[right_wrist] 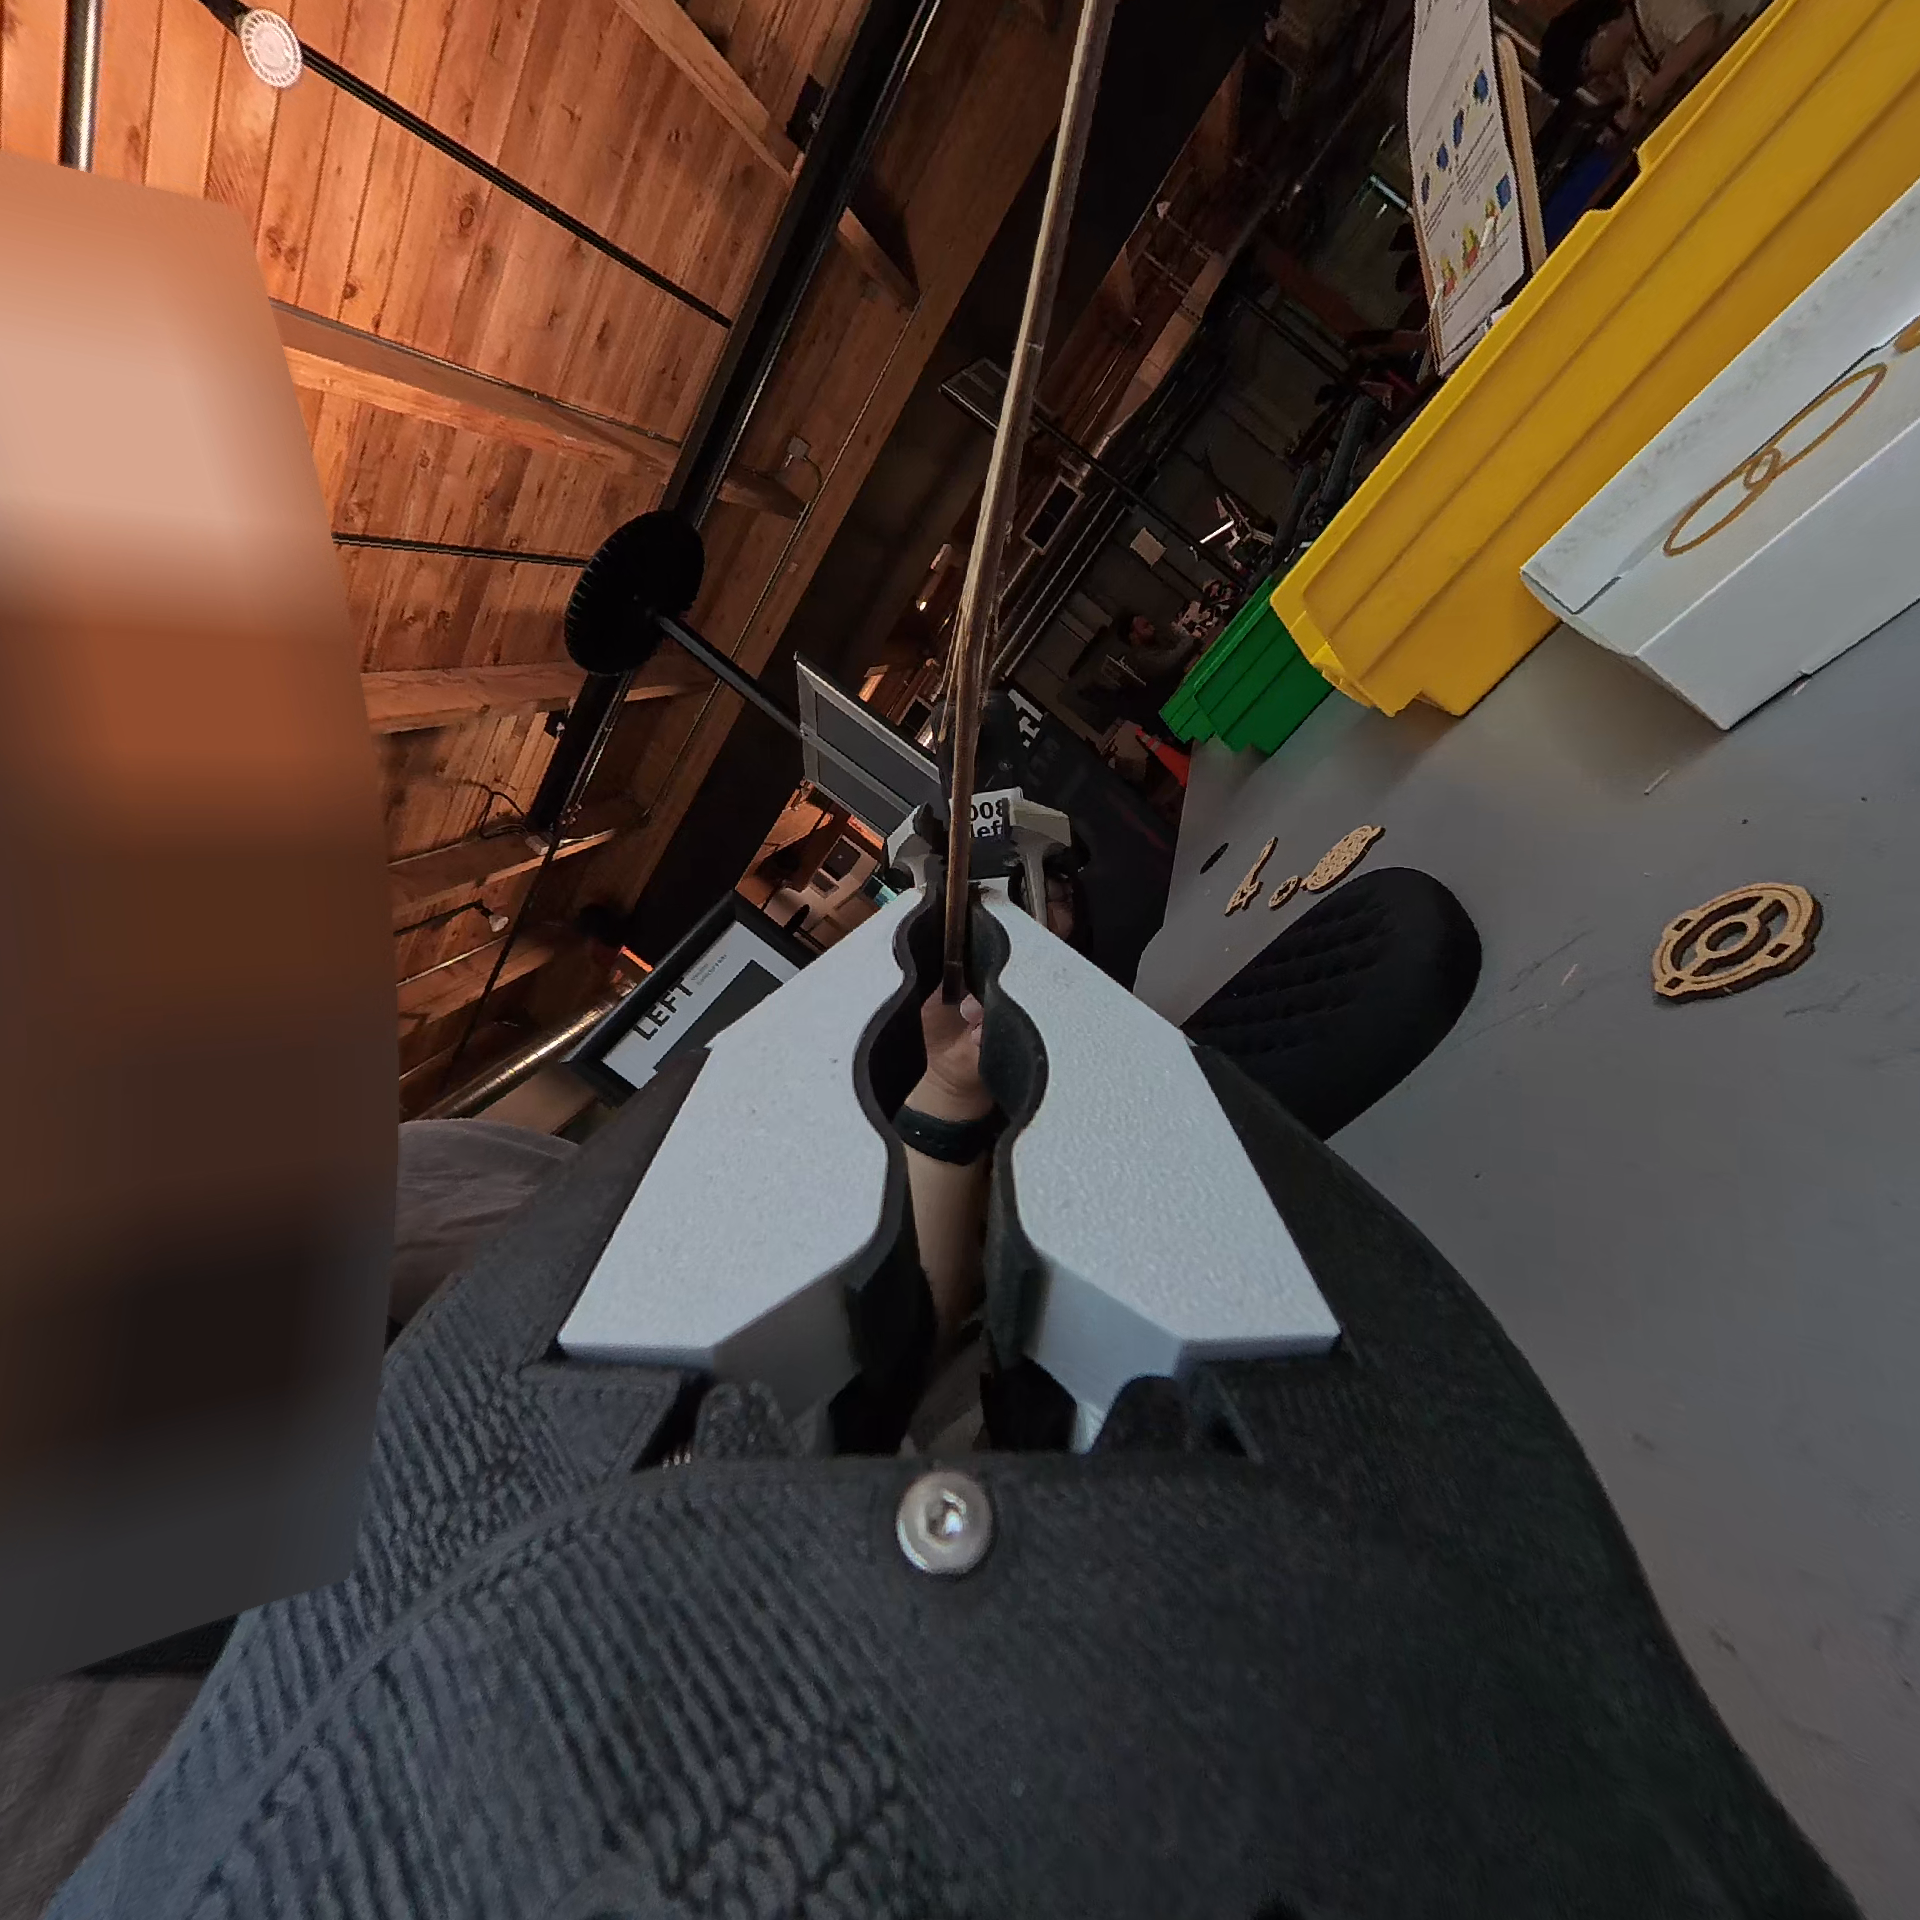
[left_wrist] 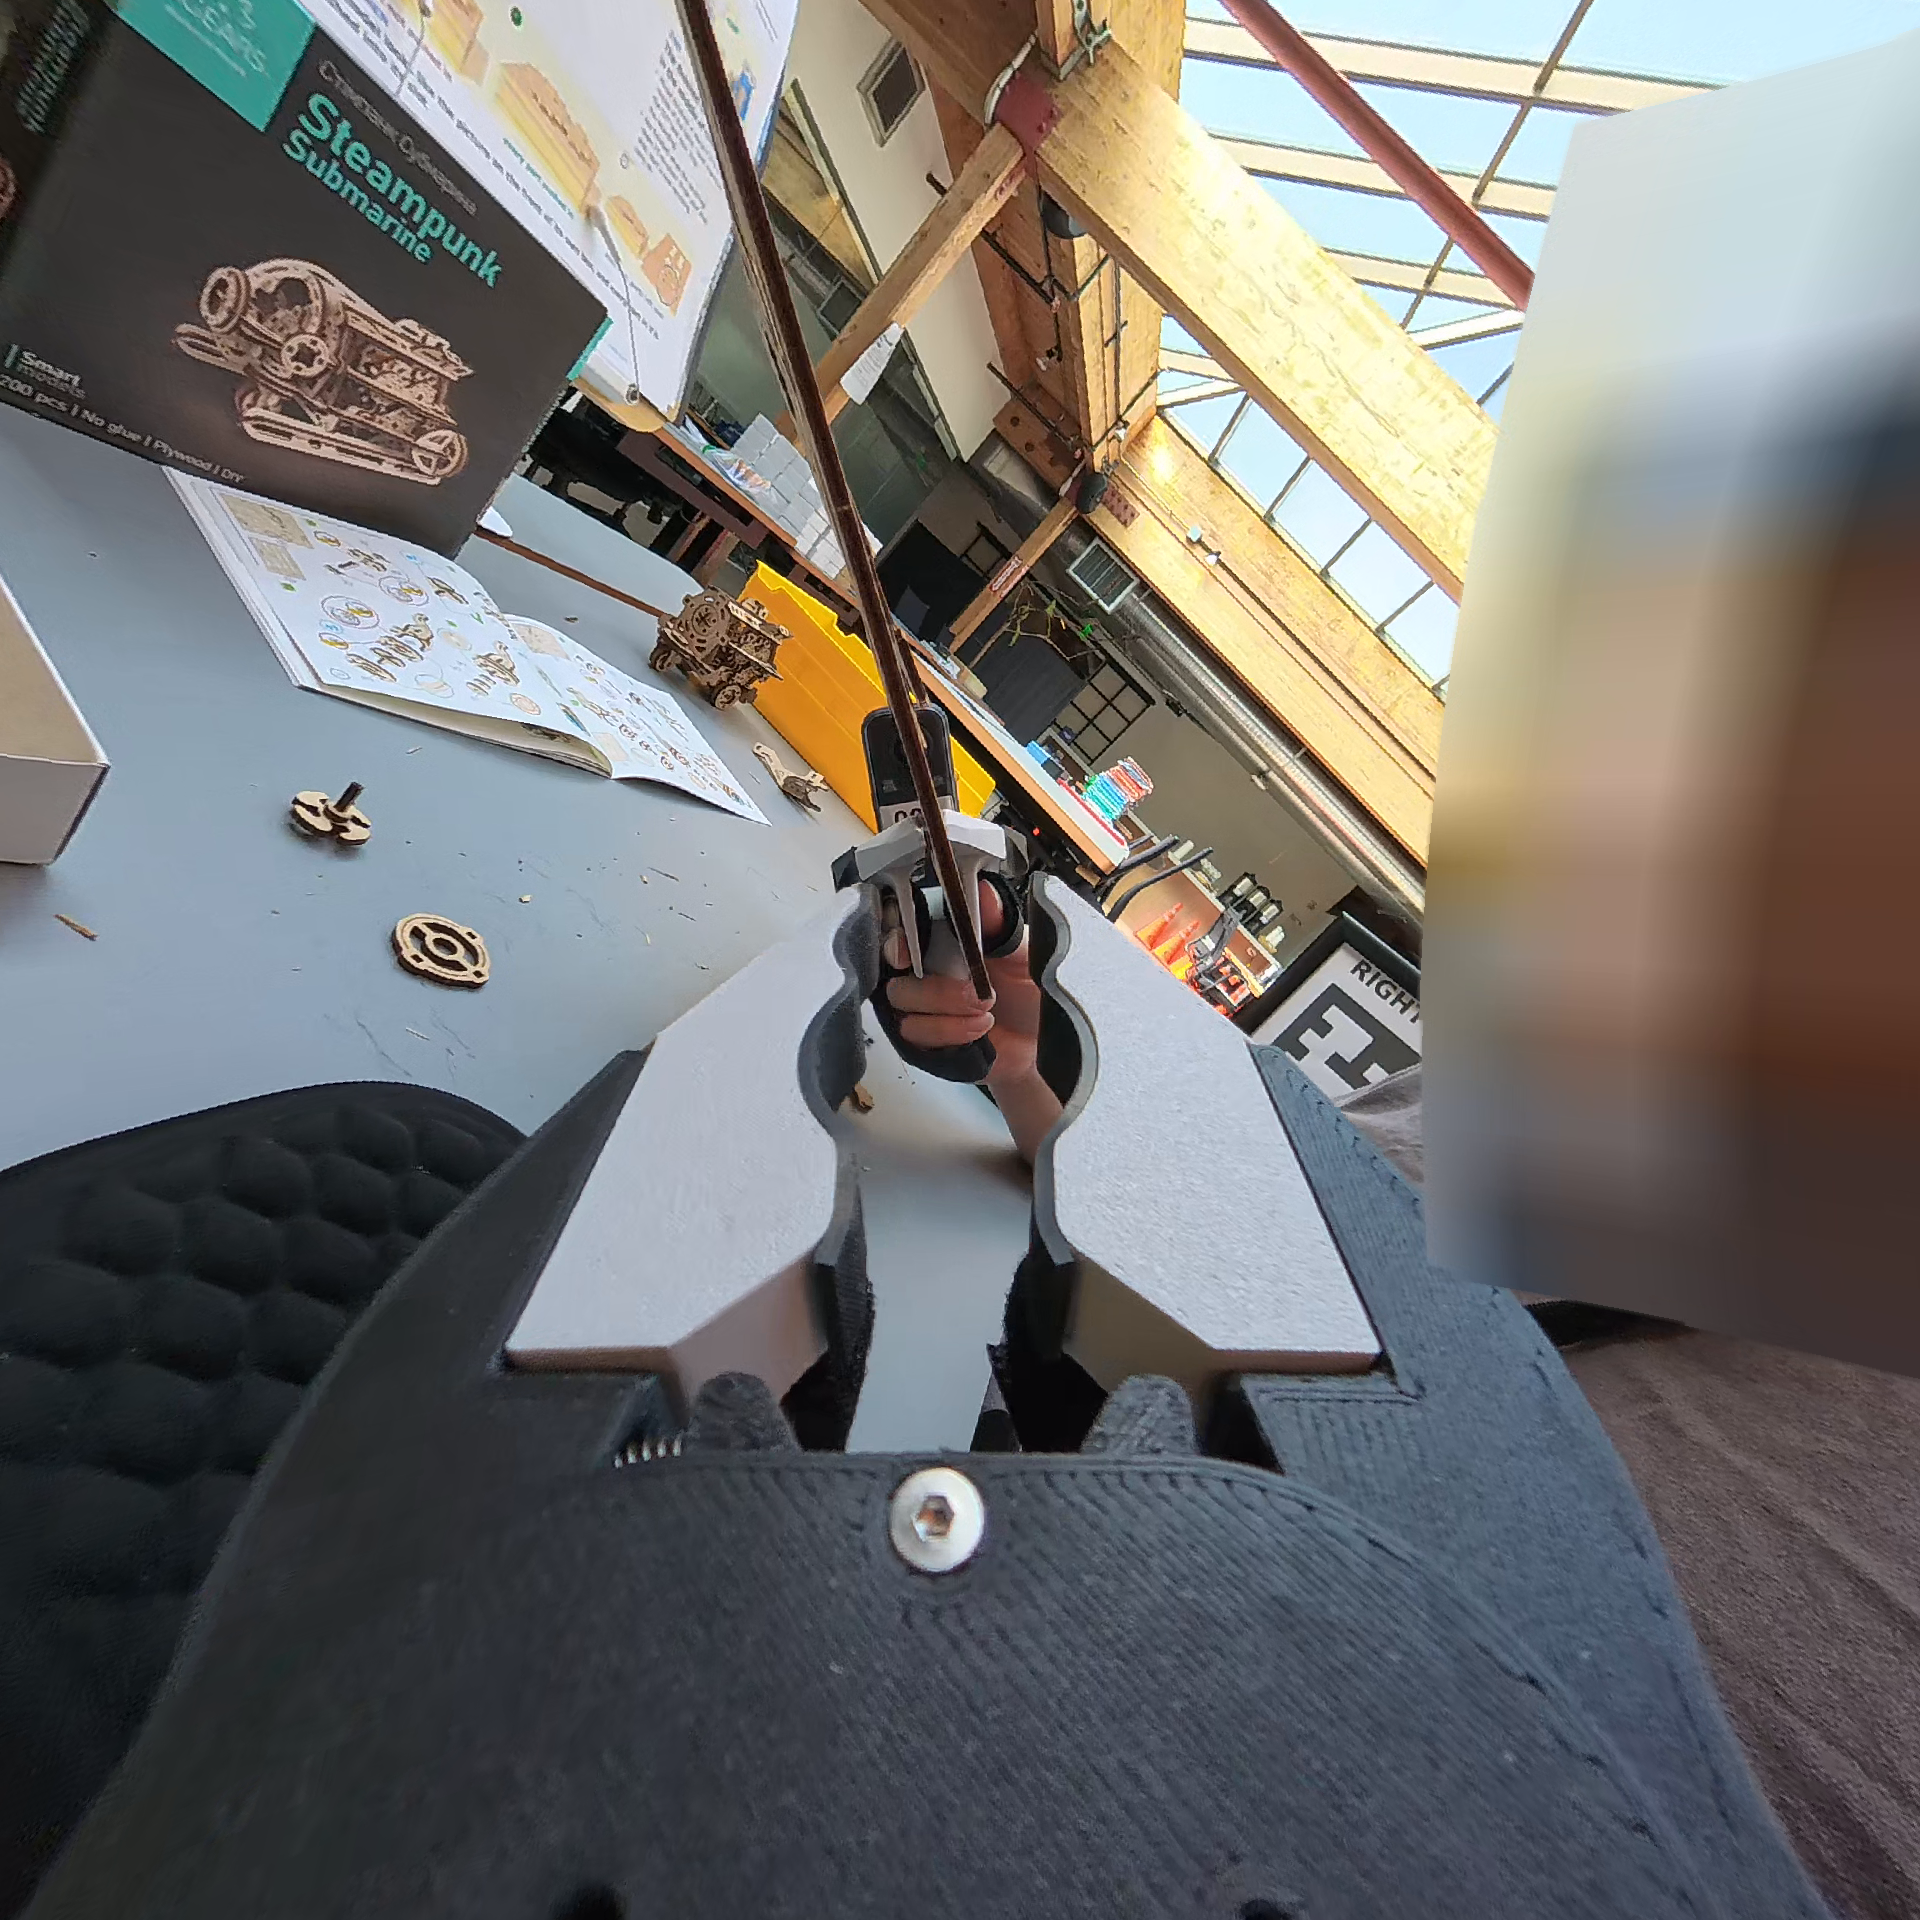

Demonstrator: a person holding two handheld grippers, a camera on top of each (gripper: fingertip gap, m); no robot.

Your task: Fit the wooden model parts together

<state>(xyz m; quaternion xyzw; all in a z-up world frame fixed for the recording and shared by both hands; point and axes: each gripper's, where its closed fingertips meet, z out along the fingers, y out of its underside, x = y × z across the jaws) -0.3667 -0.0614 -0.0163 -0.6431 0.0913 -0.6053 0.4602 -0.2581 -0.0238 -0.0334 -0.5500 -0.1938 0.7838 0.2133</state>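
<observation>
- The left tool [left_wrist: 948, 904] fills the lower part of the left wrist view with its black ribbed body. Its two grey fingers [left_wrist: 727, 1174] are spread, and bare table shows through the gap between them.
- The right tool [right_wrist: 951, 925] is tilted upward toward the timber ceiling. Its grey fingers [right_wrist: 1132, 1174] are drawn close and clench the lower end of the long thin dark wooden strip [right_wrist: 997, 499].
- The strip [left_wrist: 831, 488] rises steeply out of the top of both views. In the left wrist view its lower end appears within the left tool's gap, with no visible contact with either finger.
- The two tools face each other. The right tool [left_wrist: 928, 862] is gripped from below by a hand in a black fingerless glove [left_wrist: 940, 1013].
- The opposite hand [right_wrist: 951, 1049], with a black wristband, holds the left tool [right_wrist: 982, 831].
- On the grey table [left_wrist: 208, 935] lie:
  - a round openwork wooden disc [left_wrist: 441, 948], apart from the tools;
  - a small wooden gear on an axle [left_wrist: 330, 814];
  - an open instruction booklet [left_wrist: 436, 634];
  - a part-built wooden model [left_wrist: 719, 644] beside yellow plastic bins [left_wrist: 831, 686].
- A black padded rest [left_wrist: 208, 1247] lies just beside the left tool.
</observation>
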